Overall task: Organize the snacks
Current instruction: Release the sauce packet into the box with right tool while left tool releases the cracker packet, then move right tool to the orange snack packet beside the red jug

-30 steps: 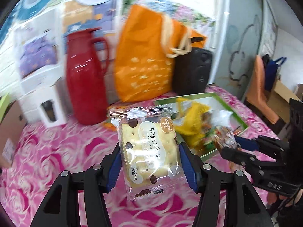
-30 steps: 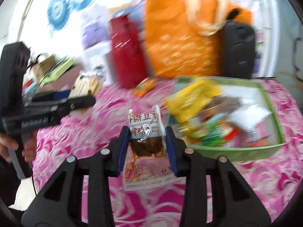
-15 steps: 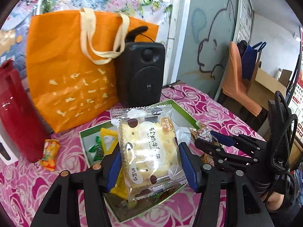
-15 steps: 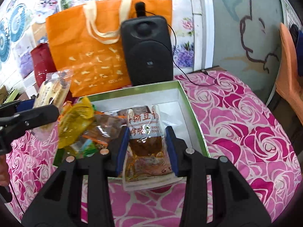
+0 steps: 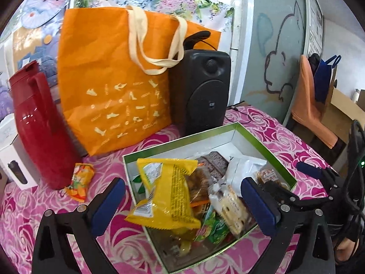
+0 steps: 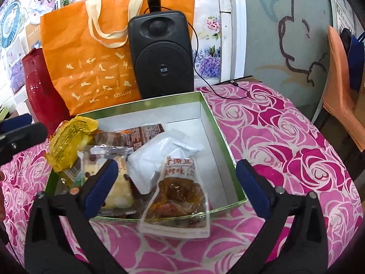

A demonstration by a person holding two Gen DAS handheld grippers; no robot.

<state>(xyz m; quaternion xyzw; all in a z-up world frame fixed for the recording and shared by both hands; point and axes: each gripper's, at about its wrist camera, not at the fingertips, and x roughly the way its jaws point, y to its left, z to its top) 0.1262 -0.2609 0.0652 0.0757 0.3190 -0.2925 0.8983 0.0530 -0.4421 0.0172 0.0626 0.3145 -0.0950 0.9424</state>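
While one orange sachet (image 5: 79,181) lies outside beside the red jug (image 5: 38,127), mostly done: green box (image 6: 219,123) holding the yellow pack (image 5: 170,194), cracker pack (image 6: 114,178) and white pouch (image 6: 159,157). Left gripper (image 5: 182,205) spread wide, holding nothing. Right gripper (image 6: 175,187) likewise agape, brown pouch (image 6: 178,194) draped over the box's near rim, half out. Bare floor in the box's far right corner; open pink tablecloth (image 6: 285,137) rightward.

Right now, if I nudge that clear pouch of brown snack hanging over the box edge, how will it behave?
The clear plastic pouch of brown saucy snack drapes over the green box's front rim, so it is probably floppy. Its glossy film looks slippery. Half overhanging, a push may tip it onto the pink tablecloth.
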